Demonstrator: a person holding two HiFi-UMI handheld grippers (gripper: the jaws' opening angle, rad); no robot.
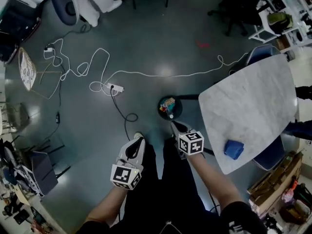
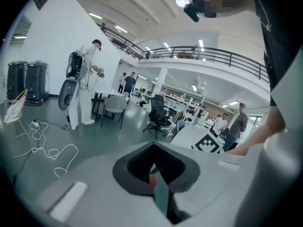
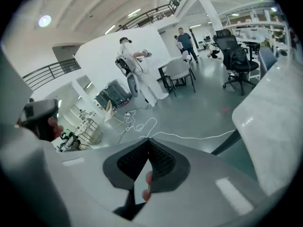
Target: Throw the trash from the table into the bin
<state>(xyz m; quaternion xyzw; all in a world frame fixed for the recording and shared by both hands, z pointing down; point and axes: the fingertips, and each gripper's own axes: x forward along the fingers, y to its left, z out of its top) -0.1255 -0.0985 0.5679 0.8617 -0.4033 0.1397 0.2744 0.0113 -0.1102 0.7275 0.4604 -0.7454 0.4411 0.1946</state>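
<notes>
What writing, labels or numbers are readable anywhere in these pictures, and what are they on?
No text is readable anywhere.
Sign board leaning by the floor cables: its print is too small to read.
Marker cubes: black-and-white square patterns, no letters.
Cardboard boxes: no legible print.

Air above the bin (image 1: 169,107) is wide open, only the desk (image 1: 253,106) edge crowds it on the right. Cable (image 1: 146,73) snakes over the floor (image 1: 146,33) further left, well clear.
</notes>
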